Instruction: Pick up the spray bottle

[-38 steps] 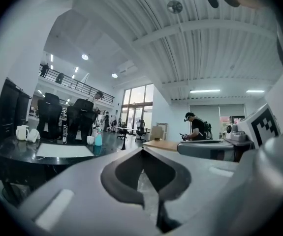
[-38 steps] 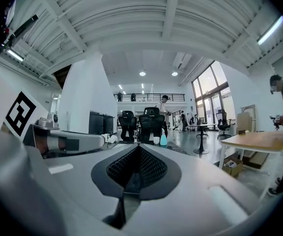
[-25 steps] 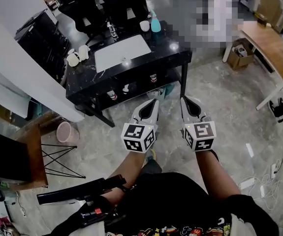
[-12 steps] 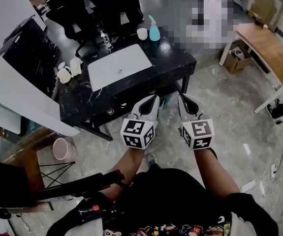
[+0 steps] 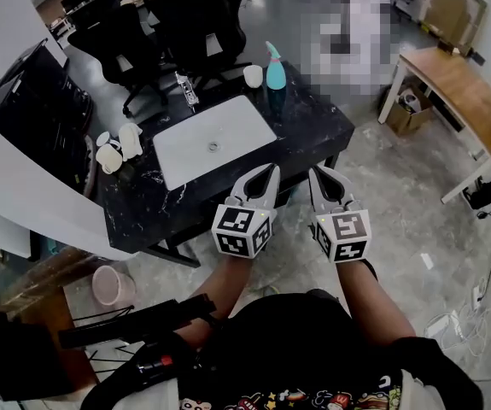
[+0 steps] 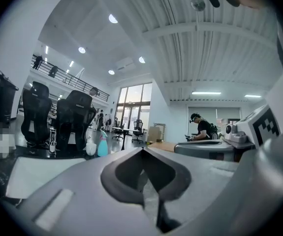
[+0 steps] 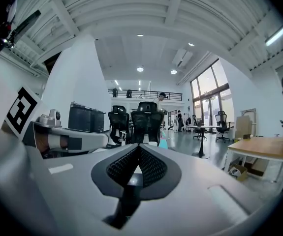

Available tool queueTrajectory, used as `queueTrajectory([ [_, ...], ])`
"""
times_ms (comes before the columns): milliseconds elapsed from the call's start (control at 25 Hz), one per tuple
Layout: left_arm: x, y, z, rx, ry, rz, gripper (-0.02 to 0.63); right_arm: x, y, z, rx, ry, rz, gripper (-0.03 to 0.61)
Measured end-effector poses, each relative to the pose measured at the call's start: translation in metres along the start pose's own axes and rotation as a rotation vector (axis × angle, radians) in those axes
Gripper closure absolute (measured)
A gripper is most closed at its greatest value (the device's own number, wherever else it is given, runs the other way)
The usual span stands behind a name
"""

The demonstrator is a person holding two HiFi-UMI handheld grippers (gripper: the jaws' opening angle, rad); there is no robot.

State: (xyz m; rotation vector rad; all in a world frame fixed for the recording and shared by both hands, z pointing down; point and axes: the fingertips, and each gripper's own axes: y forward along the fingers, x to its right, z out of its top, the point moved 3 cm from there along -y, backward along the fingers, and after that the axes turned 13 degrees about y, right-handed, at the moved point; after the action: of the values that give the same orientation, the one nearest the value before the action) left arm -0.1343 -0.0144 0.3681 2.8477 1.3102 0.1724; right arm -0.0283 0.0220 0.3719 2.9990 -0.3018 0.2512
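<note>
Teal plastic spray bottle (image 5: 273,67): upright on black marble table (image 5: 313,125), well ahead of both claws. Left gripper (image 5: 272,169), right gripper (image 5: 315,170): clenched, empty. Step, judged: approach. Next: reach, unclench.

Black, white-veined stone counter (image 5: 313,131), and flat in its middle lies a white rectangular mat (image 5: 215,148). Along the far edge, a teal plastic spray bottle (image 5: 275,71) stands upright, with a small white cup (image 5: 253,76) just beside it. Over at the left end, two white ceramic mugs (image 5: 108,158) sit close together, well apart from the bottle.
</note>
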Motion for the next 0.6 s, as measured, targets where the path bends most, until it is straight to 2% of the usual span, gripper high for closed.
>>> queueTrajectory([
  [320,-0.034,0.018,-0.014,-0.015,-0.016,0.033,0.614,0.004,0.045,-0.006,-0.010,0.028,0.018,0.552],
  [600,-0.073,0.082,-0.021,-0.033,-0.001,0.053,0.614,0.045,0.115,-0.006,-0.013,0.052,0.047,0.552],
])
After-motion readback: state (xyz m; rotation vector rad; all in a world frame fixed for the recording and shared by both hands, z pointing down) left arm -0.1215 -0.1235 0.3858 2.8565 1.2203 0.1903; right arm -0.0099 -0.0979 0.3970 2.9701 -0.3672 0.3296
